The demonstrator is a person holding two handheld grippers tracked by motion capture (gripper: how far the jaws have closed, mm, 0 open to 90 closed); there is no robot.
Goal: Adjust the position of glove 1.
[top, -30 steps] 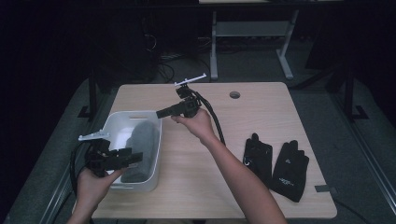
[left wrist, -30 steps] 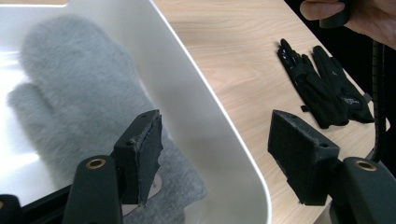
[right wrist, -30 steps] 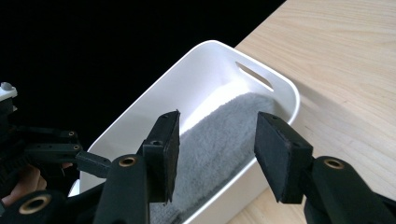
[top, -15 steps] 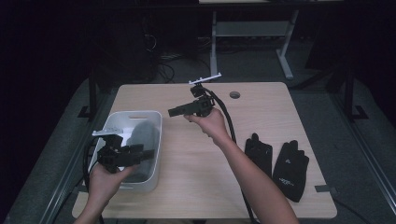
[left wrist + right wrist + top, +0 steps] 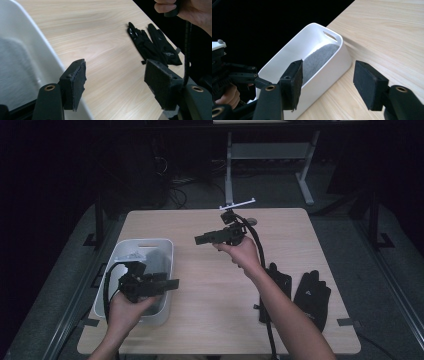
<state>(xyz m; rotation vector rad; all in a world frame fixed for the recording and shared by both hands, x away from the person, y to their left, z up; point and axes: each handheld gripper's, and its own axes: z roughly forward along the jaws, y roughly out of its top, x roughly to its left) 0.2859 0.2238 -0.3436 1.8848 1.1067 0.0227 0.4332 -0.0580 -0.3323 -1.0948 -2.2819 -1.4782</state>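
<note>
High view is showing me holding both claws above the table (image 5: 210, 320): my left gripper (image 5: 172, 283) is hovering over the white bin (image 5: 167, 251), my right gripper (image 5: 198, 239) is pointing back toward that bin from mid-table. Both are standing wide apart and gripping nothing; the right jaws have just been opening, with nothing between them. The black gloves (image 5: 300, 292) are lying flat, well off to the right of my right claw, so I am judging I should swing it round, come down over one glove and pinch a fold of fabric. The trailing cable (image 5: 257, 247) is hanging near my forearm and could snag.
</note>
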